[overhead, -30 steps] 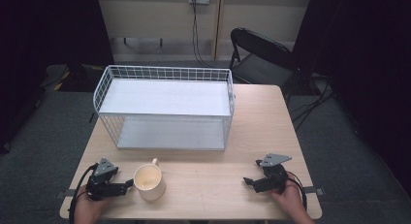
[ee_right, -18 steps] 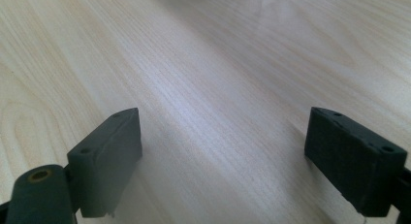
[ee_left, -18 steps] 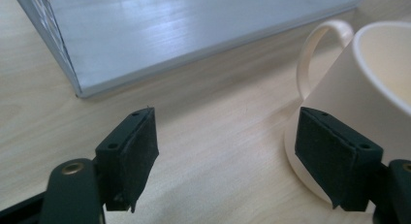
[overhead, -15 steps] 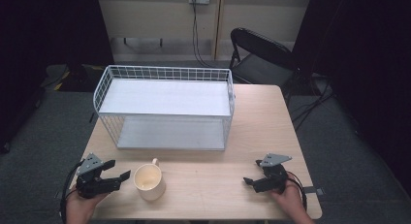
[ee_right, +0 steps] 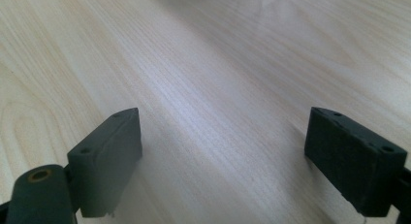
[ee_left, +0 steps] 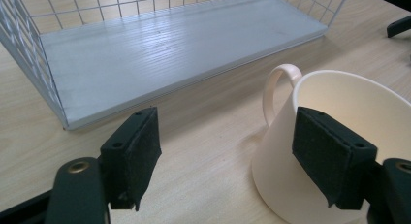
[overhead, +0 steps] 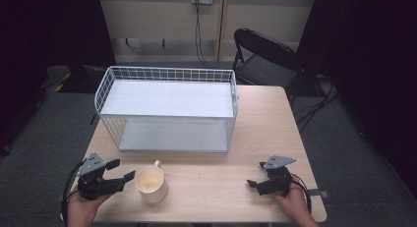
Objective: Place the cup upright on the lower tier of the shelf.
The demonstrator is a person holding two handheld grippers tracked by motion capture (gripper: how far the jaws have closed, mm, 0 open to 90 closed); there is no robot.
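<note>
The left gripper (overhead: 120, 171) is beside the cream cup with a handle (overhead: 151, 184) on the wooden table (overhead: 216, 183), jaws apart, holding nothing. It needs to close on the rim next. The cup and white wire basket (overhead: 167, 109) look empty. The right gripper (overhead: 257, 175) rests open.

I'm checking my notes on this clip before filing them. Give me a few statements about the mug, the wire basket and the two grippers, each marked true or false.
1. The mug stands upright on the table. True.
2. The mug is inside the wire basket. False: it stands on the table in front of the basket.
3. The left gripper is shut on the mug. False: its jaws are open beside the mug, nothing between them.
4. The right gripper has open jaws with only bare table between them. True.
5. The mug's handle points toward the basket. True.
</note>
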